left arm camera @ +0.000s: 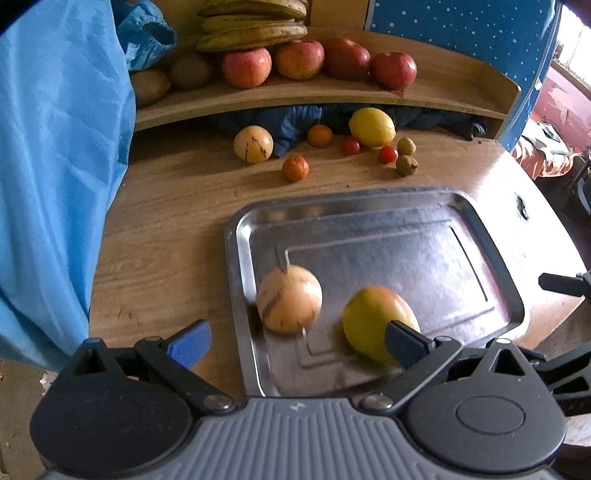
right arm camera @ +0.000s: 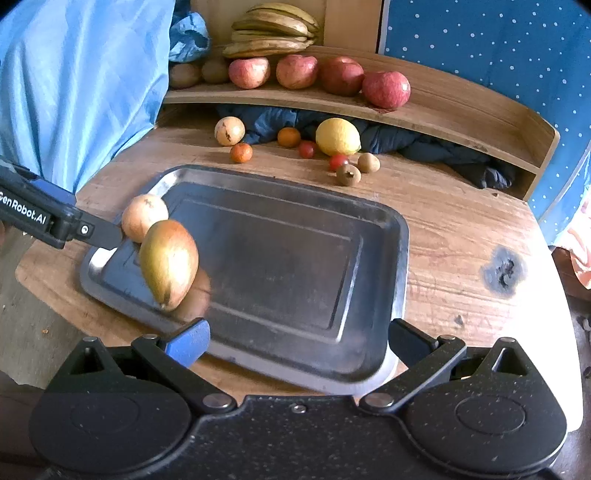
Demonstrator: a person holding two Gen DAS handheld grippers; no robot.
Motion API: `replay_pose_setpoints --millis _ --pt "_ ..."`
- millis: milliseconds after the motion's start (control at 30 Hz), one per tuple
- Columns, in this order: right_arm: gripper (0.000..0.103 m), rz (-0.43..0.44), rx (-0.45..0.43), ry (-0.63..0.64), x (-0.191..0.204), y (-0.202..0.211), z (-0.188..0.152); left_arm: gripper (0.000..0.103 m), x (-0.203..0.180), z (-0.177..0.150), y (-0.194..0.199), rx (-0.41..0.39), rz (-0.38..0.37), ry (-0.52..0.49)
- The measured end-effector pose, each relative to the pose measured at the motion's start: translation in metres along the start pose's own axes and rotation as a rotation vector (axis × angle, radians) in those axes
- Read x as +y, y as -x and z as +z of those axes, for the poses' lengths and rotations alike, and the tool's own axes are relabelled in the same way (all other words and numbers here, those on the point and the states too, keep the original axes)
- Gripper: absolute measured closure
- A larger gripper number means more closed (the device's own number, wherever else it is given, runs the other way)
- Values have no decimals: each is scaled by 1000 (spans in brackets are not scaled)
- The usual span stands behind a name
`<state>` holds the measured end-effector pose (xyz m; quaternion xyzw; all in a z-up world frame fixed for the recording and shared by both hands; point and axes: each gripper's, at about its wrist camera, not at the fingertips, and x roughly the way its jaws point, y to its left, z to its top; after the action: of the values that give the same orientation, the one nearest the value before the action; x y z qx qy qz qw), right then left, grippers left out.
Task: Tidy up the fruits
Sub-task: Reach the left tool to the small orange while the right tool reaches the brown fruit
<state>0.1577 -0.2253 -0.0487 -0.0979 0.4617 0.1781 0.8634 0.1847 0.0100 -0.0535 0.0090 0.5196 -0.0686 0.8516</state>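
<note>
Wooden table (right arm camera: 443,229) with a raised shelf (right arm camera: 461,110) at the back, blue cloth to the left. A steel tray (right arm camera: 295,266) lies at the near edge. On the tray's near-left corner sit a round melon (left arm camera: 289,299) and, touching or just beside it, a mango (left arm camera: 373,321); both look blurred, so they may be rolling. Beyond the tray lie a second melon (left arm camera: 253,144), two tangerines (left arm camera: 295,168), a lemon (left arm camera: 372,127), tomatoes (left arm camera: 388,154) and two small kiwis (left arm camera: 406,165). Apples (left arm camera: 300,59), bananas (left arm camera: 255,26) and larger kiwis sit on the shelf. The left hand-held gripper (left arm camera: 297,339) stands with jaws wide apart, empty, over the tray's near-left corner; the right hand-held gripper (right arm camera: 299,339) is likewise spread and empty at the tray's near edge.

Risks: the smooth tray lets round fruit roll toward the low rim; a jaw brushing the mango could knock it into the melon; small fruit beyond the tray may roll when nudged.
</note>
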Motion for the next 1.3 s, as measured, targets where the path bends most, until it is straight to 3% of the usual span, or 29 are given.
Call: replay_pose_setpoints --millis 1033,1300 --pt "1 -29 1 -22 0 -56 71 1 29 94 -53 -29 -62 -26" --pt "1 -57 5 -37 -4 -72 85 1 30 111 -73 -5 -88 -39"
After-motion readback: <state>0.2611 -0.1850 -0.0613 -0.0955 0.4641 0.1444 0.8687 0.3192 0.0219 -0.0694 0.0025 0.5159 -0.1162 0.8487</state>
